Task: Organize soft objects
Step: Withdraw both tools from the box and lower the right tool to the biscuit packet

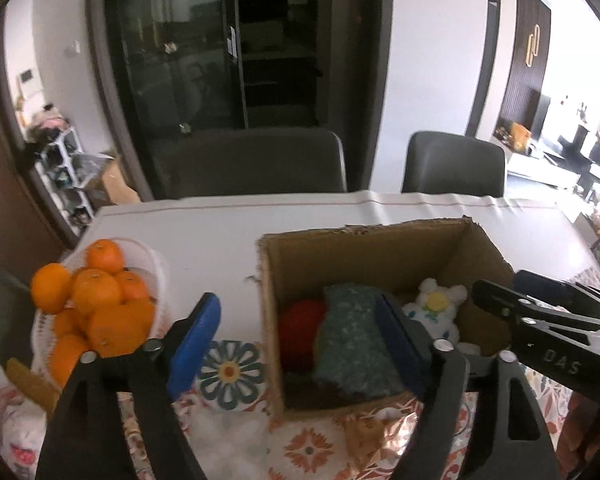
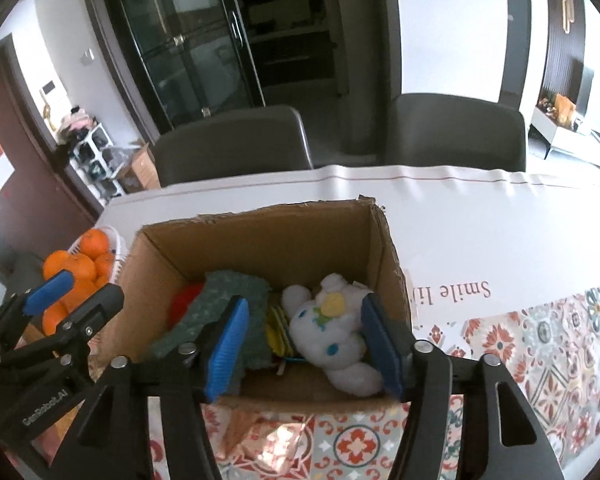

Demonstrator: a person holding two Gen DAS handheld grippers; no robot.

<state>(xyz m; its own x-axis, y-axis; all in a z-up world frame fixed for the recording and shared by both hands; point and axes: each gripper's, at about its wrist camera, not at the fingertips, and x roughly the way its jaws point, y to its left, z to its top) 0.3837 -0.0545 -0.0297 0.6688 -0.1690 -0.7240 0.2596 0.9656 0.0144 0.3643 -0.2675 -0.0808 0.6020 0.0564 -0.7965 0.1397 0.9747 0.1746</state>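
Both tongs gape empty above the brown cardboard box [image 2: 260, 248]: left gripper [image 1: 300, 344], right gripper [image 2: 304, 344]. Inside lie a white plush toy [image 2: 332, 340], a teal sponge cloth [image 2: 236, 300] and a red ball [image 1: 300, 328].

White plush [image 2: 332, 340], green cloth [image 2: 224, 312], red ball [image 1: 300, 330] inside cardboard box [image 2: 260, 236].

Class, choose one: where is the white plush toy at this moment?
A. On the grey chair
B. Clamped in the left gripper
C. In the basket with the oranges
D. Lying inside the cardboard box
D: the white plush toy lies inside the cardboard box, beside a green cloth, and neither open gripper holds it.
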